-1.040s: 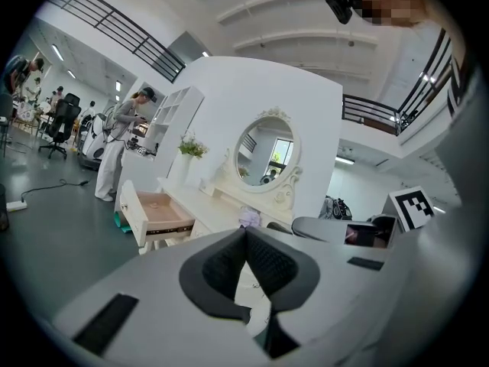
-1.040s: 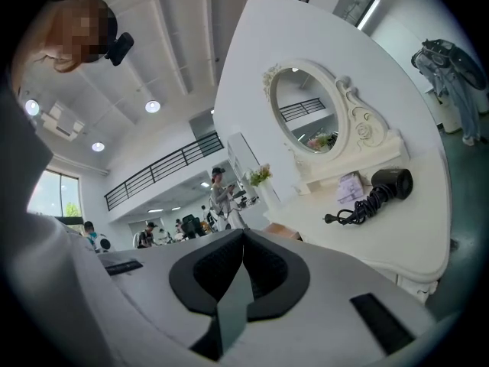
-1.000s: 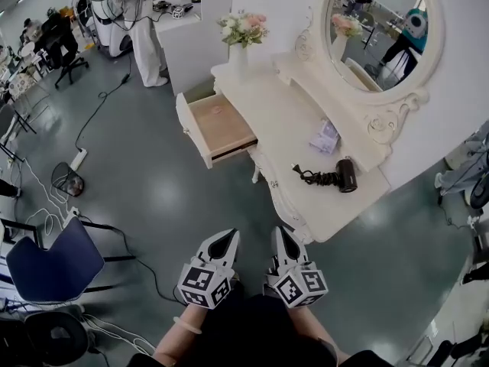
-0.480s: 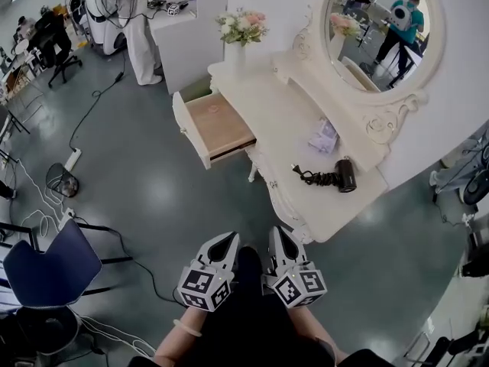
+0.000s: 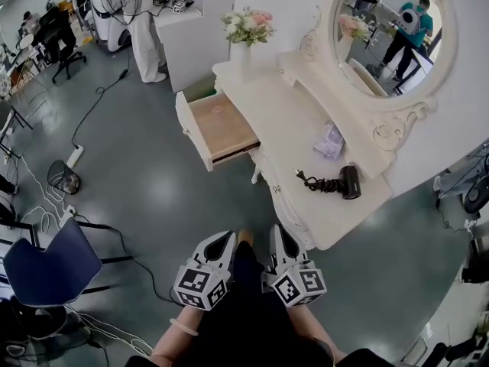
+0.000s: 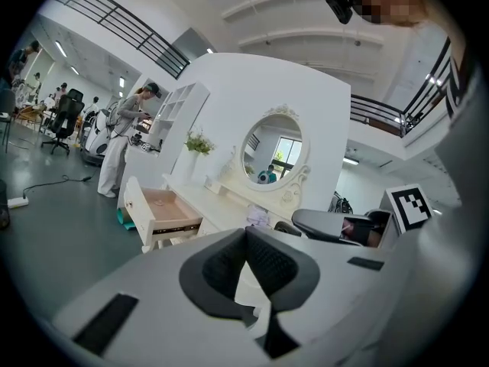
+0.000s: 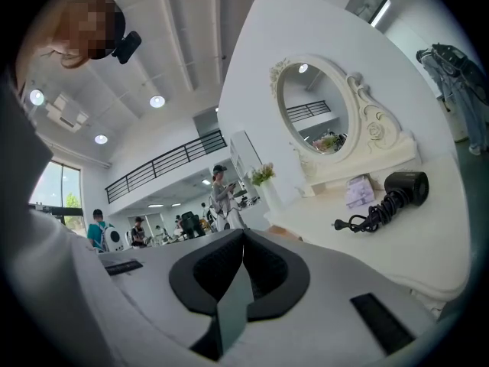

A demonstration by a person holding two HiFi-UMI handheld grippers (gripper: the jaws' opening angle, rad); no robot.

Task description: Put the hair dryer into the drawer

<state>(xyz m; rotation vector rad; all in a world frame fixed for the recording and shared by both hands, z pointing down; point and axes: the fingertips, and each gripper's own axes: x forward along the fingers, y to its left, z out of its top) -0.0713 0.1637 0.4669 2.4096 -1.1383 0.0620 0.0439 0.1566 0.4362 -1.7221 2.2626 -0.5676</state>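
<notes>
Lying well beyond shut jaws, hair dryer (image 5: 350,182)

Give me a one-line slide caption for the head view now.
Left tongs and right tongs shut and empty before the dressing table; hair dryer on top, drawer open.

Head view: high, steeply down on dressing table (image 5: 290,128), front edge nearest. Left gripper view: low, near level, toward drawer (image 6: 164,209) end. Right gripper view: low, toward opposite end. Mirror (image 5: 390,29) in all three.
</notes>
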